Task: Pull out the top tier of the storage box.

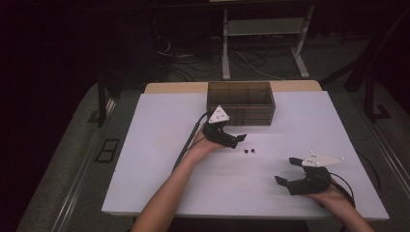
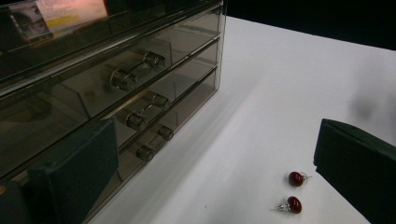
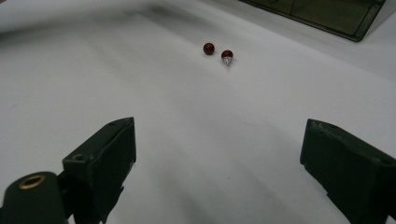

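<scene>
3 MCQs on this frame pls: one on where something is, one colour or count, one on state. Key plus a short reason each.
1. Where do the earrings lie?
A. on the white table, in front of the drawer box
B. inside the top drawer
C. between the right gripper's jaws

2. How many earrings are there, and what colour?
A. one, blue
B. two, dark red
C. three, white

3. How do the jaws of the left gripper stand?
A. shut on an earring
B. shut on a drawer handle
C. open, holding nothing

Key:
1 A: the pair rests on the bare table, clear of the drawer box and apart from both grippers.
2 B: the left gripper view shows two red studs with metal posts.
3 C: its own view shows the two jaws wide apart, with table and earrings between them.
</scene>
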Available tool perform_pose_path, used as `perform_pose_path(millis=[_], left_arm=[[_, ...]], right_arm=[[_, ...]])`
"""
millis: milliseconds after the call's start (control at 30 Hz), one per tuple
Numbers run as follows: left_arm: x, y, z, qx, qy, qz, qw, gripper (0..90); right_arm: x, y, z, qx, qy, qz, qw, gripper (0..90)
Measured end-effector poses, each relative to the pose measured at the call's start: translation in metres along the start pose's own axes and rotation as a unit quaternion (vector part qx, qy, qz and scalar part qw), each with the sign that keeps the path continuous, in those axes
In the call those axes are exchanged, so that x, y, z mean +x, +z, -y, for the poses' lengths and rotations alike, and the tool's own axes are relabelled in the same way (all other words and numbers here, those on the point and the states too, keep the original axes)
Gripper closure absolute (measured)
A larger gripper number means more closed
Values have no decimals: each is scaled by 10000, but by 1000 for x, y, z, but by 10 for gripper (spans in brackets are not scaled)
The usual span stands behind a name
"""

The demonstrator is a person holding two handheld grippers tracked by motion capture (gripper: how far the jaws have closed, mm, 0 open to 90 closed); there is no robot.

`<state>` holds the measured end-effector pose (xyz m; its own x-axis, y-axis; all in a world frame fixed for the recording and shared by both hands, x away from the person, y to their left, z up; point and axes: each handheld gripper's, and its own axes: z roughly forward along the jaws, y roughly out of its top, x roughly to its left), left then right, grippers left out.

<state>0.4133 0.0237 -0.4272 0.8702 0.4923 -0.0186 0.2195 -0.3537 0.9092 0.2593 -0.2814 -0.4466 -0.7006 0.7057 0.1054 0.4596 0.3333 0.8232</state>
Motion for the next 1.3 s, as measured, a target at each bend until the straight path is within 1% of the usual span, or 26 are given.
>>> perform_pose_path(millis=[233,333,467,633,767,933,1100,1300], left_arm=[[-1,0,1,76,174,-157,9997,0],[-1,0,0,58,276,-201,9994,0],[-1,-1,0,113,381,-277,9988,0],[-2,-2,0,107,462,-337,9983,0],[-3,-3,-1,164,547,-386,9976,0],[-4,-4,-1,220,716,-472,9961,0],[-5,-4,-1,255,843,-539,9947,0],[-8,-3,-1,310,1038,-625,9921,0]], right_arm=[[-1,0,0,-13,9,9,10000,99],[0,0,1,-1,25,6,10000,99],[-1,1,1,12,19,18,10000,99],[-1,1,1,17,10,25,10000,99],[-1,2,1,26,6,11,10000,99],[0,2,1,41,-22,-1,10000,99],[-1,2,1,46,-15,24,10000,99],[0,2,2,58,-31,37,10000,99]])
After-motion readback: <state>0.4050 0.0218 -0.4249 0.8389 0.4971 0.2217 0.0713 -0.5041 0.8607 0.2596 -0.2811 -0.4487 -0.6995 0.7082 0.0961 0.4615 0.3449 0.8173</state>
